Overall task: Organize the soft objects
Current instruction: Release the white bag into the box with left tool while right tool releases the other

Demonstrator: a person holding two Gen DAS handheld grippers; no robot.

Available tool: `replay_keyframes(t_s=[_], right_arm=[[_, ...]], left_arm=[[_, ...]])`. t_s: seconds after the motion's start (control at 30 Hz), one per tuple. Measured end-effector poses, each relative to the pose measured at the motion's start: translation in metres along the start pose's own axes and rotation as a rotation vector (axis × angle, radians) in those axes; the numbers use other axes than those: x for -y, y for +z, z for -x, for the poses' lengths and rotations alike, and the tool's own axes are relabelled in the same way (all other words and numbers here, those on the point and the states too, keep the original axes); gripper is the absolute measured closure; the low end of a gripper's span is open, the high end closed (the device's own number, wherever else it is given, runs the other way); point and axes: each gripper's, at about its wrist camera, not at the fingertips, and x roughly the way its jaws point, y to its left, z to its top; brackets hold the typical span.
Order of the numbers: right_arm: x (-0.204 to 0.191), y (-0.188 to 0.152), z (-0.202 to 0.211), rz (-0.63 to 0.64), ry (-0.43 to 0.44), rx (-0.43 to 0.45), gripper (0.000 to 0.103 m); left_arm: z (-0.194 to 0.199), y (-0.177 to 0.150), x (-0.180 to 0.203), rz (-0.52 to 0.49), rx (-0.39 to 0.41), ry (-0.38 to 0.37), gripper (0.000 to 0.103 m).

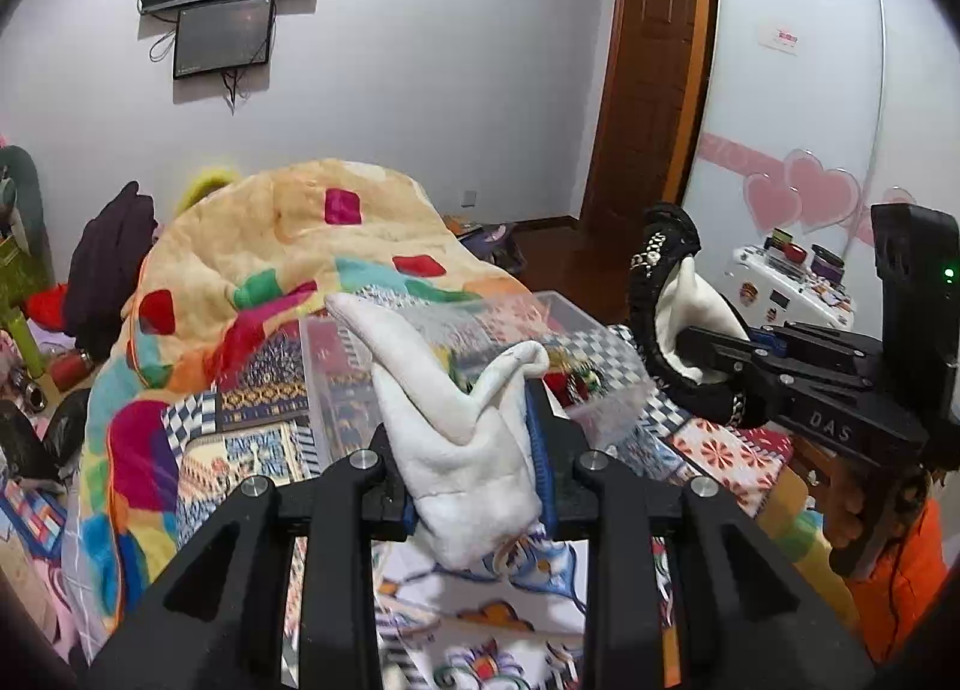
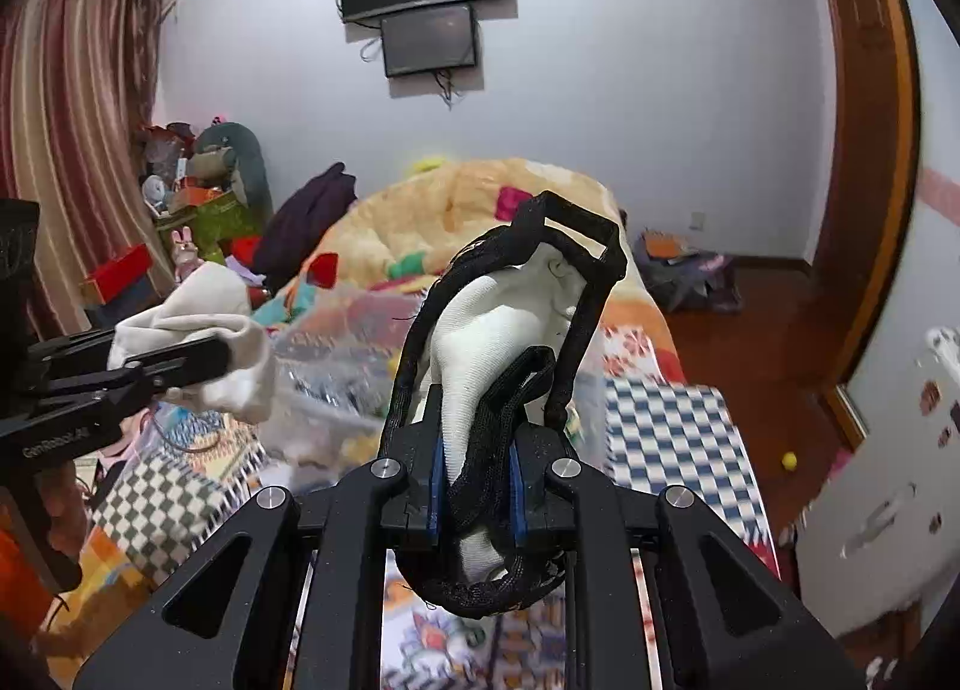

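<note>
My left gripper (image 1: 474, 450) is shut on a white fleece cloth (image 1: 444, 420), which stands up between its fingers above the bed; it also shows in the right wrist view (image 2: 198, 354). My right gripper (image 2: 477, 486) is shut on a white cloth piece with black lace trim (image 2: 510, 330), held up in the air. From the left wrist view the right gripper (image 1: 708, 354) holds that lace-trimmed piece (image 1: 678, 282) to the right of a clear plastic box (image 1: 456, 330) lying on the bed.
A colourful patchwork bedspread (image 1: 252, 450) covers the bed, with a heaped yellow blanket (image 1: 288, 234) at its far end. A dark garment (image 1: 108, 264) lies at the left. A white fridge (image 1: 792, 90) and a wooden door (image 1: 648, 90) stand at the right.
</note>
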Motion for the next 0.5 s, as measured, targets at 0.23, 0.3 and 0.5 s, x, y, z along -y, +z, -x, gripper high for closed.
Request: replay_keyframes(t_s=[0.23,0.3,0.5], right_arm=[[-0.014,0.011,-0.029,0.024,0.033,-0.006,0.088],[-0.017,0.012,-0.039,0.030,0.035,-0.020,0.088],[-0.017,0.010,-0.060,0.038,0.038,-0.060,0.088]], left_arm=[[-0.029,0.008,-0.006,0.008,-0.020,0.014,0.074],[-0.040,0.008,-0.009,0.012,-0.032,0.022,0.074],[-0.070,0.006,-0.018,0.037,-0.084,0.021,0.074]])
